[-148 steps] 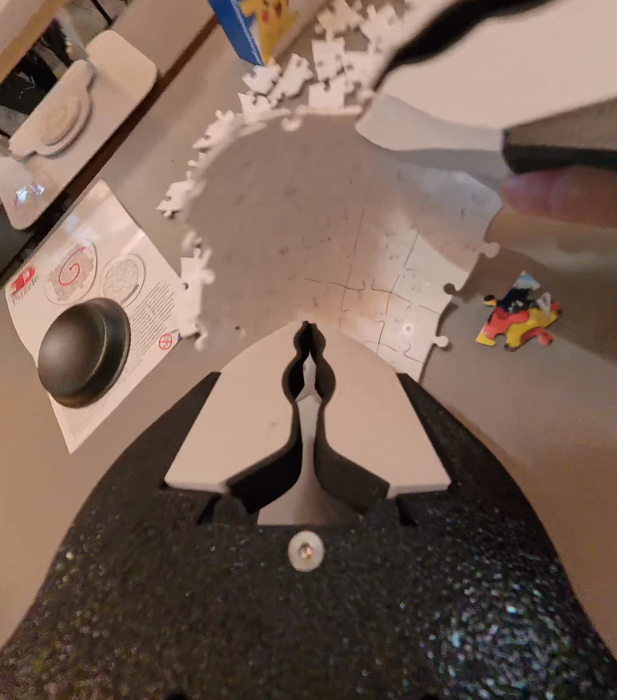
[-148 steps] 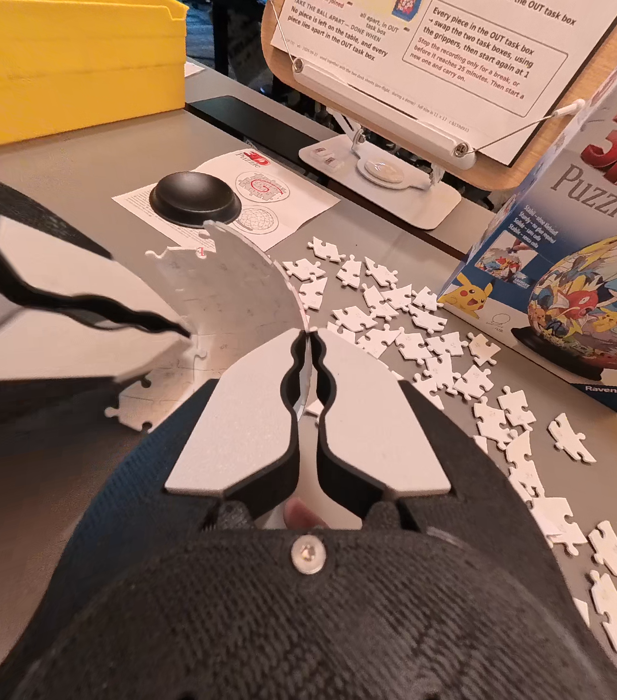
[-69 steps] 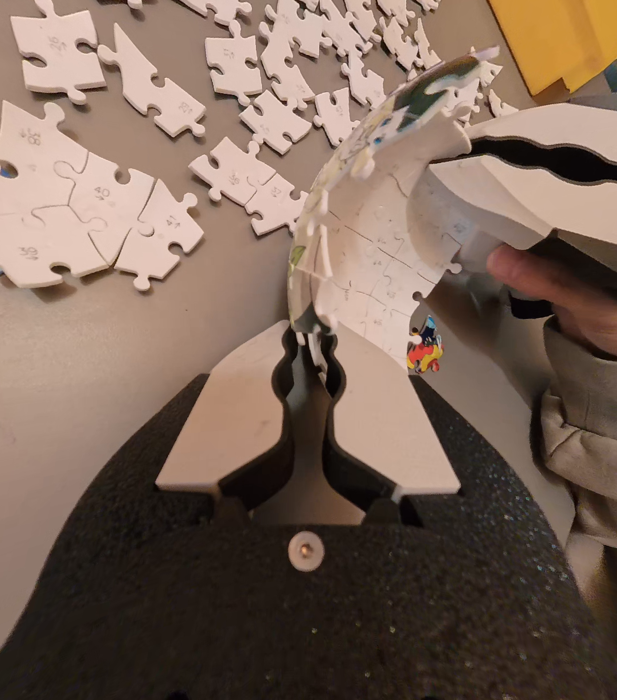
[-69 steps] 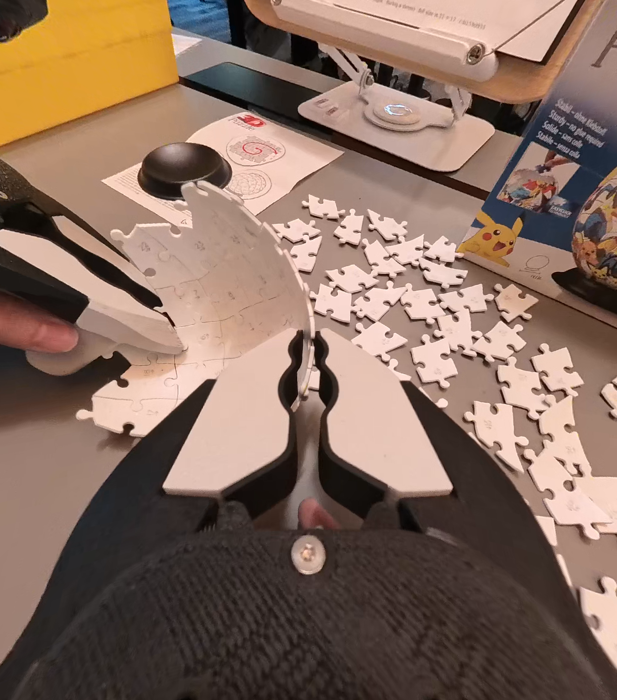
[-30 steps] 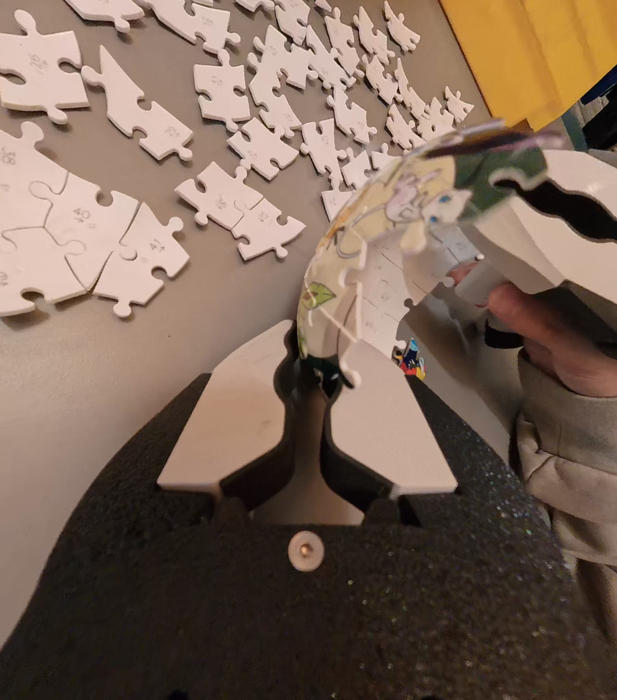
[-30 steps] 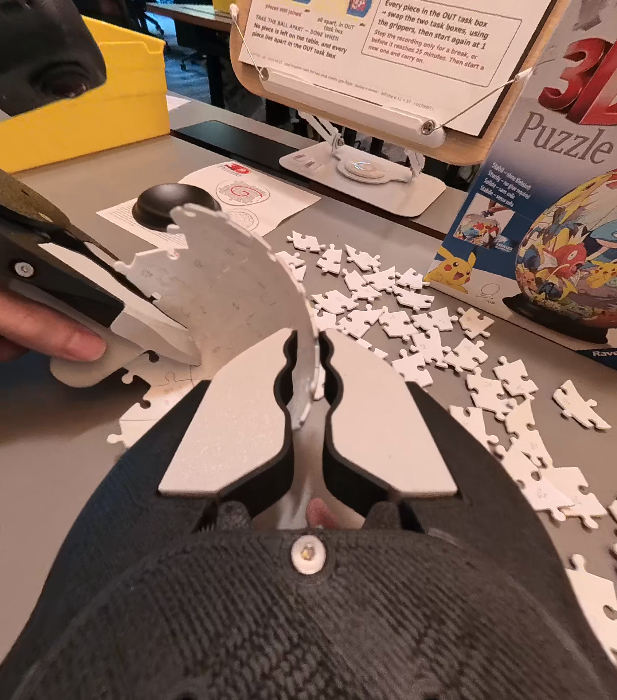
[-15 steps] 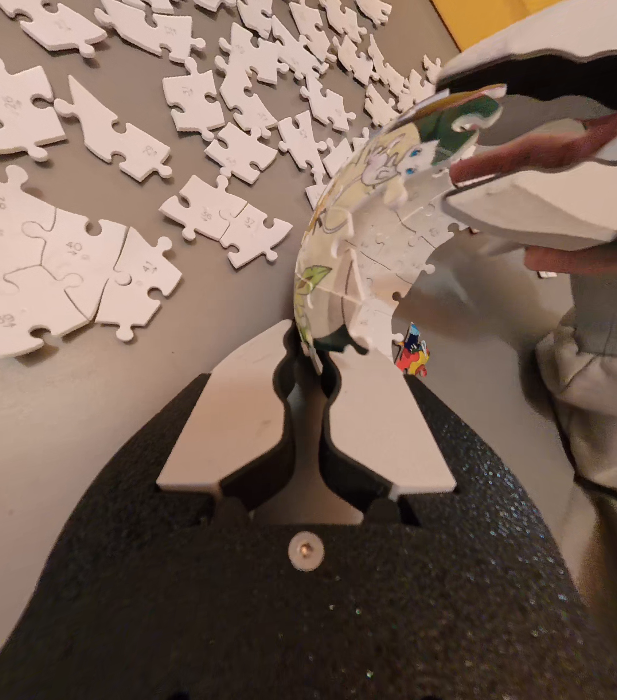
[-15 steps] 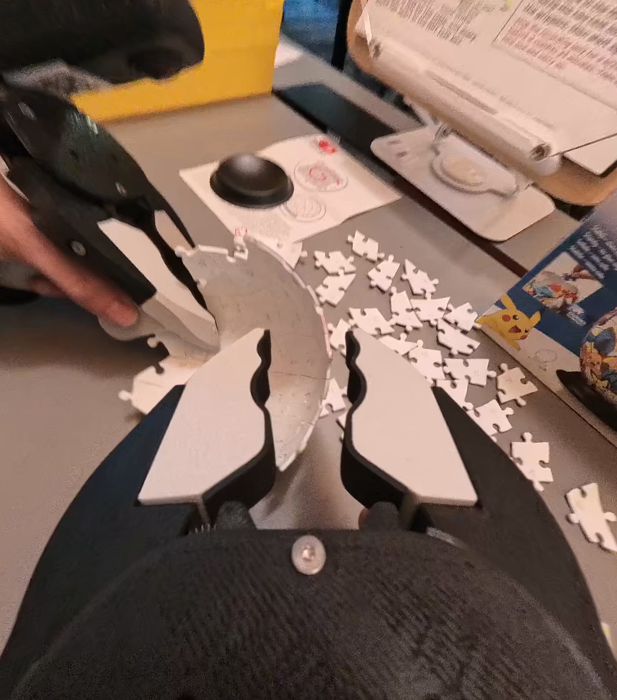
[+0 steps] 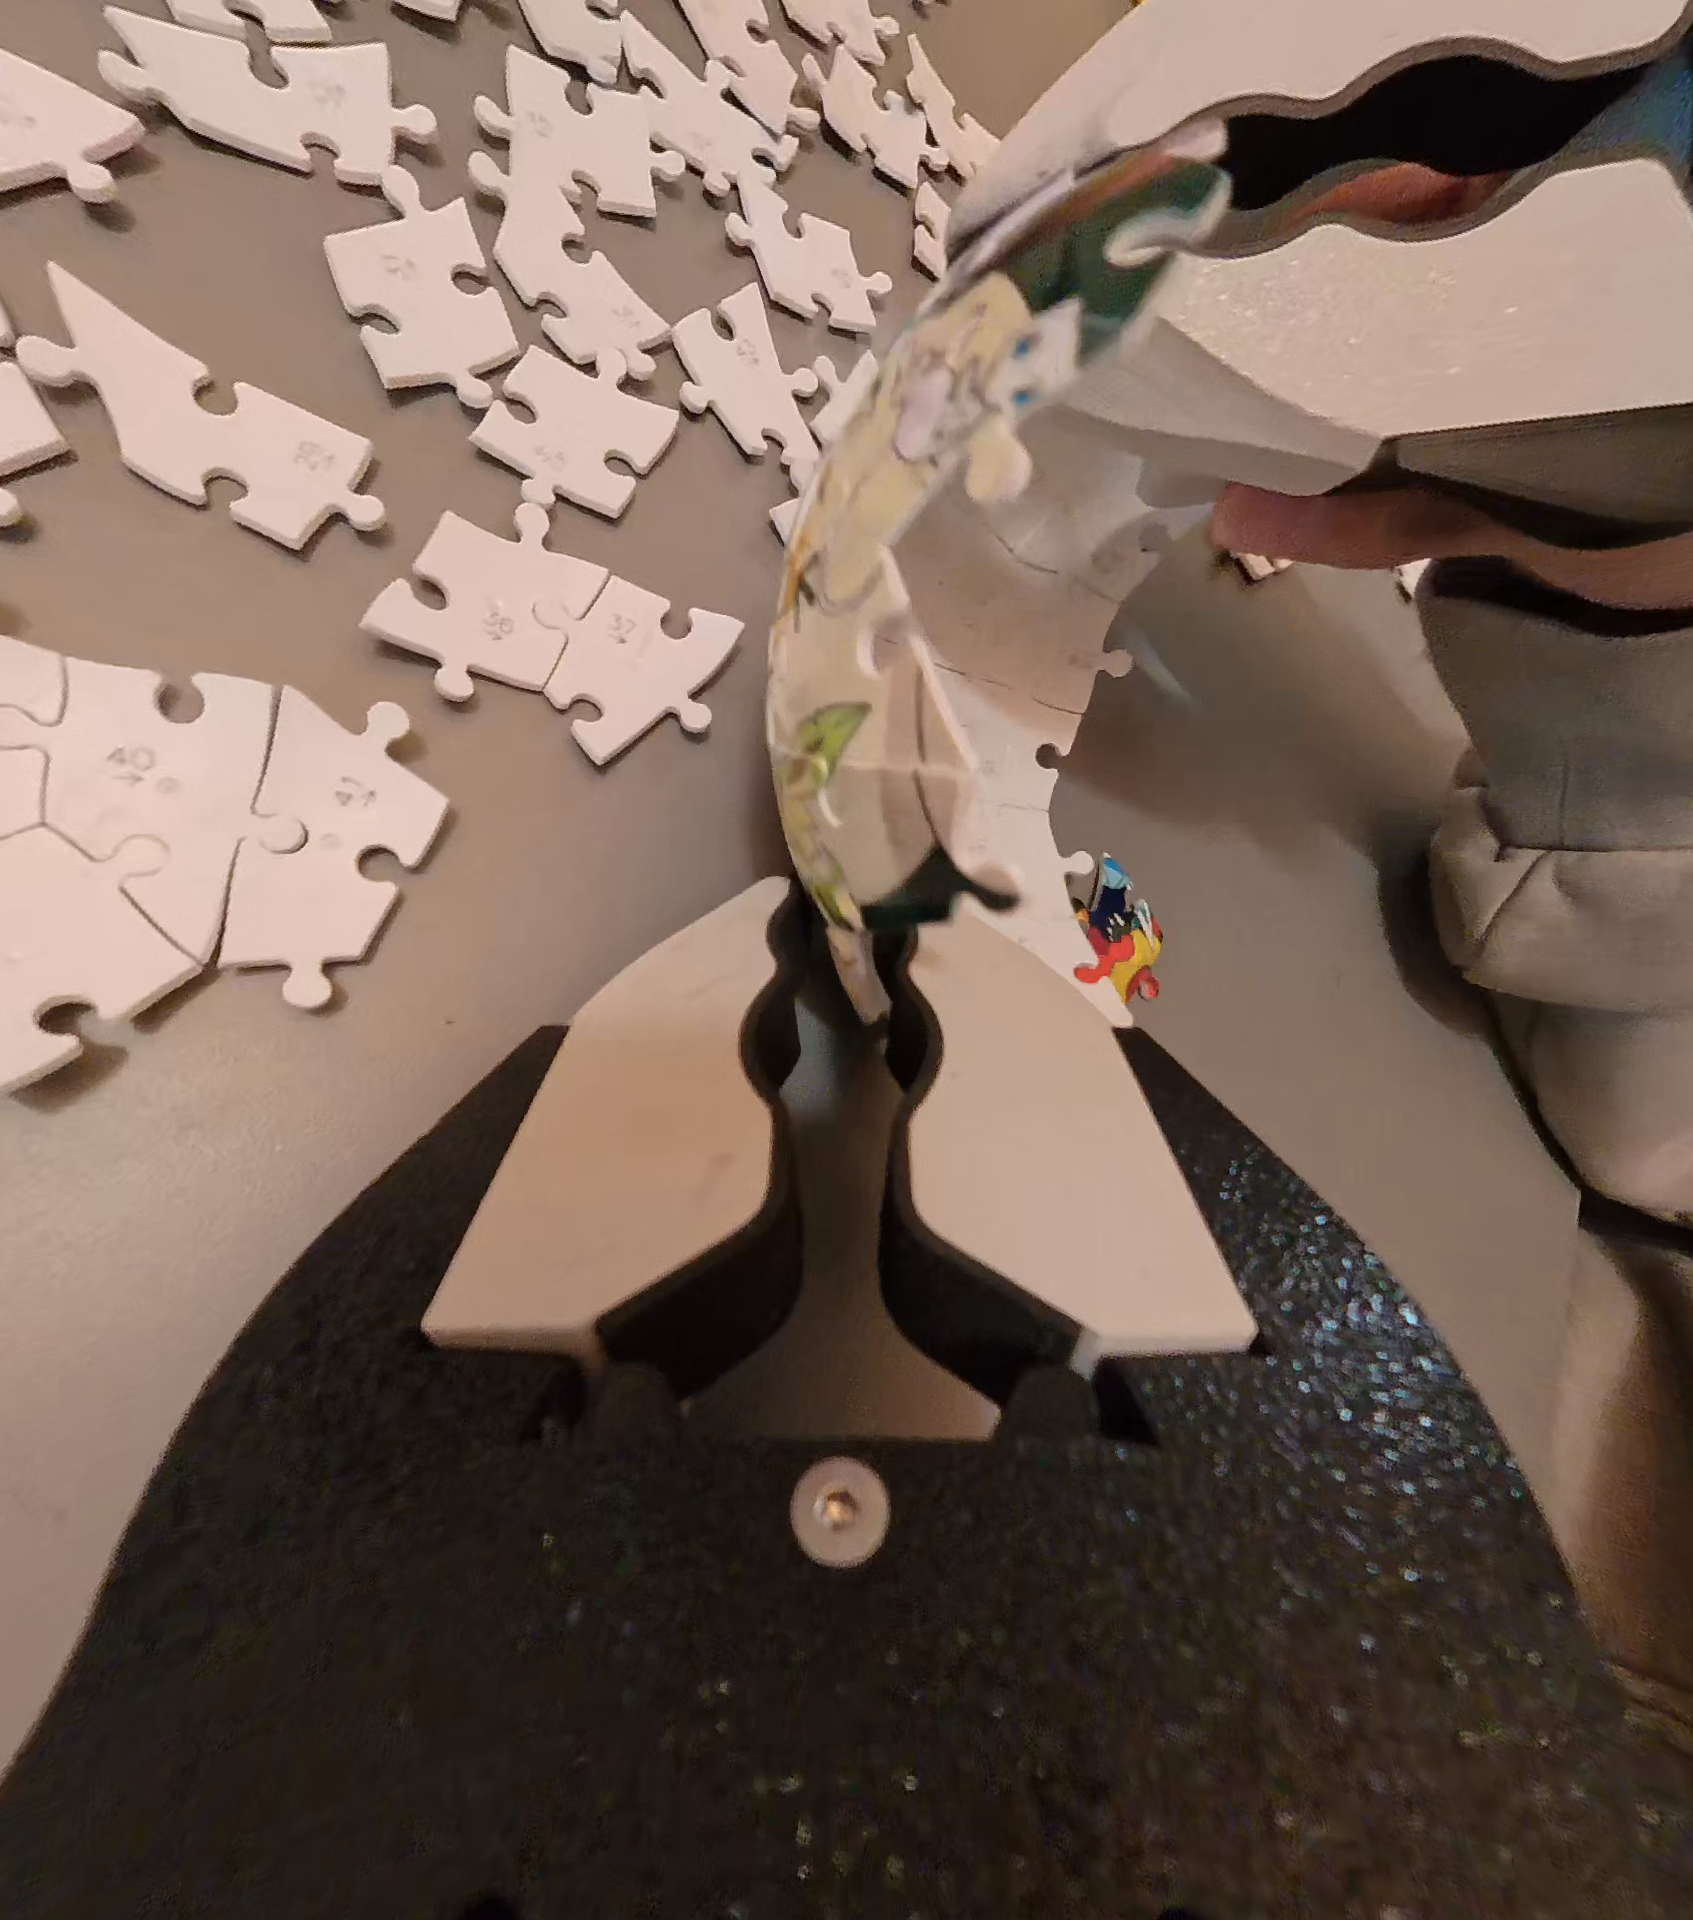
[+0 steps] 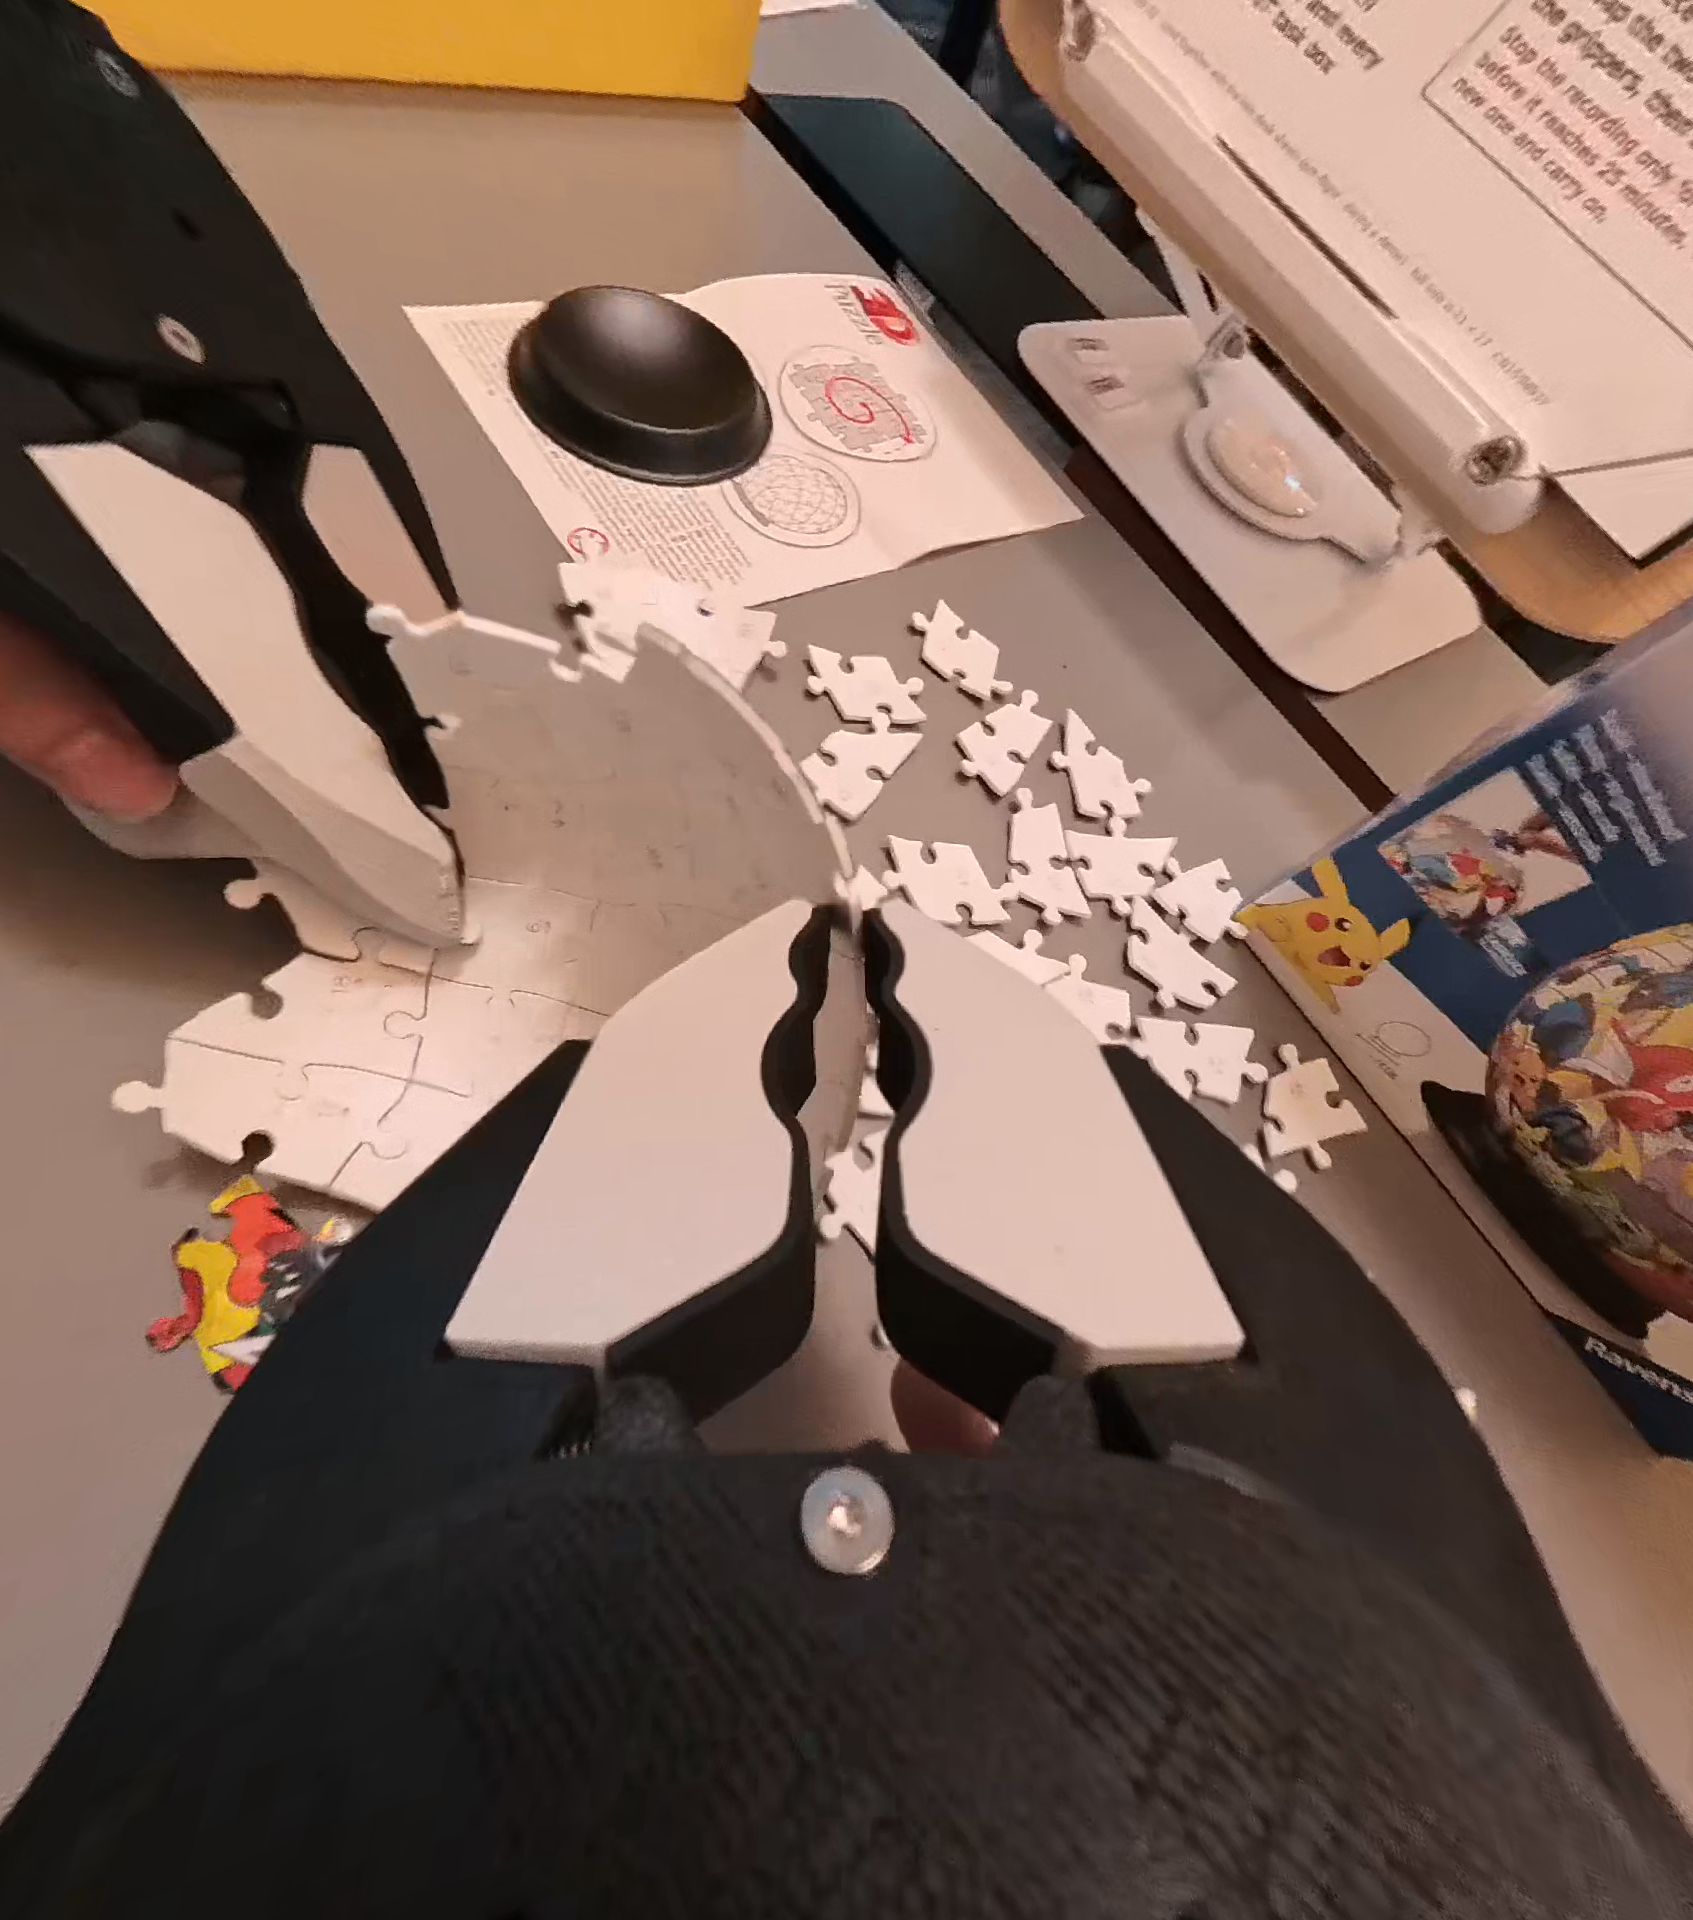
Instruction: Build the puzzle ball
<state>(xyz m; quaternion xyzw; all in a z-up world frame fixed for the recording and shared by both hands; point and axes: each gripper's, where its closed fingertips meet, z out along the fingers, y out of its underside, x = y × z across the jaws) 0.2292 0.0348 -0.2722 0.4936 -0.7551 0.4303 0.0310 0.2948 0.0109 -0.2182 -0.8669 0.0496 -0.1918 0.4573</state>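
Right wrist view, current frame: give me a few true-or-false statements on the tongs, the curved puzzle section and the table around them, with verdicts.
1. Both tongs are clamped on the curved puzzle section. True: the right tongs pinch its near edge, the left tongs its far side.
2. The black dome stand sits on the instruction sheet. True.
3. The loose pieces lie picture side up. False: they show their white backs; only one coloured piece lies picture side up.
4. The puzzle box lies left of the tongs. False: it stands on the right.
5. The ball is complete. False: only a partial shell is joined.
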